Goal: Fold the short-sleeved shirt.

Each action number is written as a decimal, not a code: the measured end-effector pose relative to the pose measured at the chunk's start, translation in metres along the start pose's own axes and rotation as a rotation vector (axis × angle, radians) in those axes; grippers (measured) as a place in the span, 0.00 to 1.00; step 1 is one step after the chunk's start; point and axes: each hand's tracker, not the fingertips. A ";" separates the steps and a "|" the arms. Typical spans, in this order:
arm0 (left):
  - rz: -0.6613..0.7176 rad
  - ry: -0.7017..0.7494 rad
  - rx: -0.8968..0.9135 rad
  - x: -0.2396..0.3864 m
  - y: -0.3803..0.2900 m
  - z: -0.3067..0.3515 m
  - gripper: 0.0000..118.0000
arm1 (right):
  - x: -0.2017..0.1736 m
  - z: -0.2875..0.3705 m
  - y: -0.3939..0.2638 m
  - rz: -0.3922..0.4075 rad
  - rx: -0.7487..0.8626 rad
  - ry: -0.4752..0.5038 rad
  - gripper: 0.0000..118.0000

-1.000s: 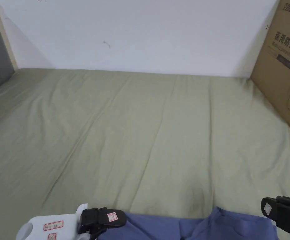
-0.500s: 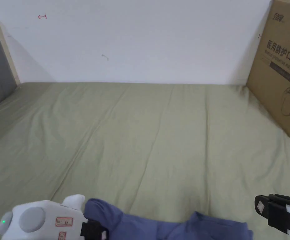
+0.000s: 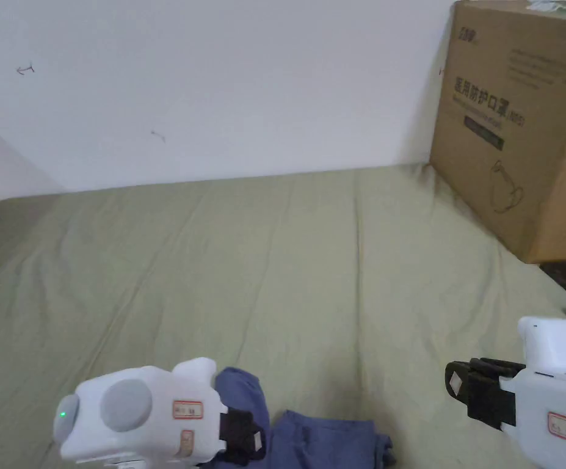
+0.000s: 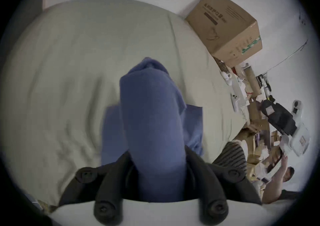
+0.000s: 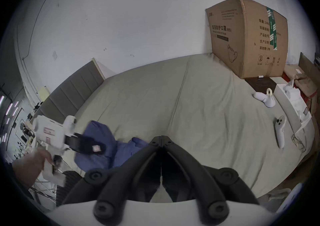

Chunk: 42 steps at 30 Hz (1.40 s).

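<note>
Nearest the person, at the front edge of the bed, the left gripper (image 3: 242, 435), white-bodied with black jaws, is clamped on a thick bunch of the blue short-sleeved cotton shirt (image 4: 152, 125); in the left gripper view the cloth runs straight out between the two jaws and away over the bed. The rest of the shirt lies crumpled on the pale green bedsheet (image 3: 312, 262), trailing from that gripper toward the person's right. The right gripper (image 5: 161, 138) hangs off to that side, clear of the cloth, its jaws pressed together on nothing. The loose end lies between the two tools, probably the right one's to take. Farther back, a brown cardboard box (image 3: 519, 122) stands by the white wall.
</note>
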 end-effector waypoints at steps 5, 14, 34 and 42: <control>0.140 -0.257 -0.112 0.033 0.003 -0.064 0.91 | 0.008 0.008 -0.001 -0.007 0.006 -0.028 0.00; -0.081 -0.159 0.035 0.037 0.003 -0.020 0.82 | 0.018 0.009 0.004 -0.044 0.018 -0.029 0.00; -0.029 -0.226 -0.201 0.041 -0.026 -0.136 0.01 | 0.028 0.011 -0.005 -0.039 -0.020 -0.100 0.00; -0.239 -0.158 0.385 0.067 -0.002 0.036 0.01 | 0.004 0.024 0.023 0.011 0.107 -0.035 0.00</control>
